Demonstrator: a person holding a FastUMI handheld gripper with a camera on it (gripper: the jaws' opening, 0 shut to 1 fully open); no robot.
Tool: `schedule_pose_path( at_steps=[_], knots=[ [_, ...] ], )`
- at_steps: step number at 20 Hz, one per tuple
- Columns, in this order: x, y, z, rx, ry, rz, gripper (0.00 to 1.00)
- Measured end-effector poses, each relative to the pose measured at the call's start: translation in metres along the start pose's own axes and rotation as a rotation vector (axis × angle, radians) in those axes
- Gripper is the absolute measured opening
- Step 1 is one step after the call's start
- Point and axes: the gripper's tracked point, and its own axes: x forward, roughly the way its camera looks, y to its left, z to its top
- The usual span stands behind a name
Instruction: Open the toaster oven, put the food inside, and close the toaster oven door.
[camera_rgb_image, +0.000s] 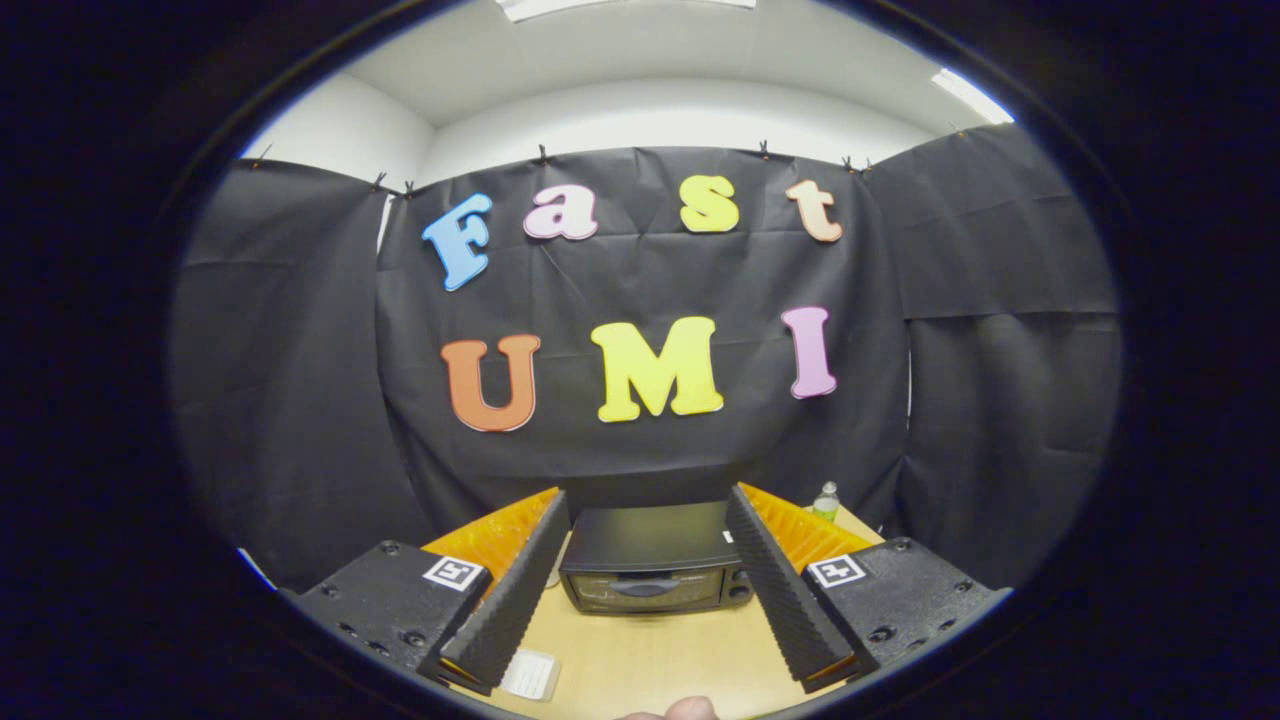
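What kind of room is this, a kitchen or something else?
Probably a small recording booth, not a real kitchen. Black cloth pinned up as walls surrounds a wooden table holding a closed toaster oven. The open gripper points at the oven, its fingers holding nothing.

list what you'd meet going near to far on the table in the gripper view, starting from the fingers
small clear packet beside the left finger → open gripper, nothing between its fingers → toaster oven with its door shut, just ahead of them → small bottle past the right finger → black cloth wall
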Motion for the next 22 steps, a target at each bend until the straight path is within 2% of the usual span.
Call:
schedule_pose_path(
  at_steps=[8,22],
  knots=[
    [0.01,0.001,-0.011,0.009,0.047,0.013,1.0],
    [0.013,0.002,-0.007,-0.02,0.044,0.002,1.0]
  ],
)
